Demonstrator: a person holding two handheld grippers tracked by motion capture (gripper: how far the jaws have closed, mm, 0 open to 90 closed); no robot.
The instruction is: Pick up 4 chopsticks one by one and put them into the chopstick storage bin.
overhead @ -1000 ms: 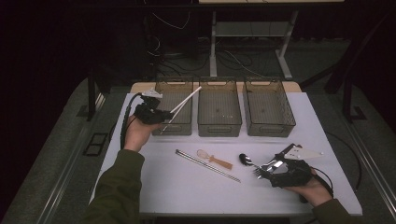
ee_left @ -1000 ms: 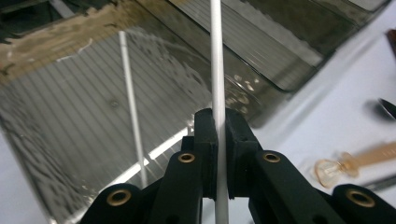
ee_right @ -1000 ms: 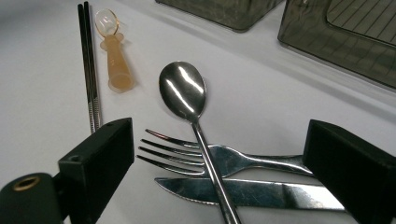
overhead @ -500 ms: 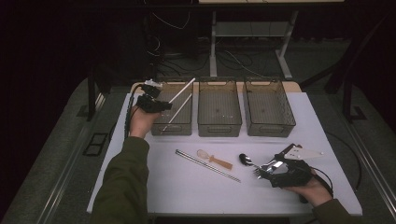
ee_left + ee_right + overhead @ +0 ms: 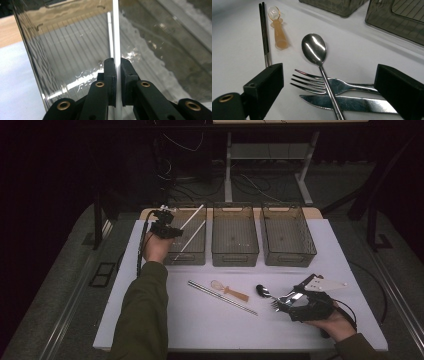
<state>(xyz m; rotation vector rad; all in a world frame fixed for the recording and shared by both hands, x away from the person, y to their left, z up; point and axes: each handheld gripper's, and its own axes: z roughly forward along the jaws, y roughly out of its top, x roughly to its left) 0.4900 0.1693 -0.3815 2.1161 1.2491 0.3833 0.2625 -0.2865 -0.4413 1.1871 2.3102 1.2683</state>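
Sorting has barely begun: the left gripper (image 5: 117, 75) clamps white chopsticks (image 5: 192, 231) over the leftmost bin (image 5: 186, 256). Between the right gripper's (image 5: 329, 92) wide-open jaws (nothing gripped) lie spoon (image 5: 314, 50), fork (image 5: 324, 85), knife (image 5: 347, 103).

A white rectangular tabletop (image 5: 150, 320) stands on grey carpeted floor (image 5: 60, 285) in a dim room. Behind it, dark cables (image 5: 185, 190) trail beneath a pale metal desk frame (image 5: 270, 152), against deep shadow.

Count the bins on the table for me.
3, in a row at the far side: left bin, middle bin, right bin. None seems hidden.
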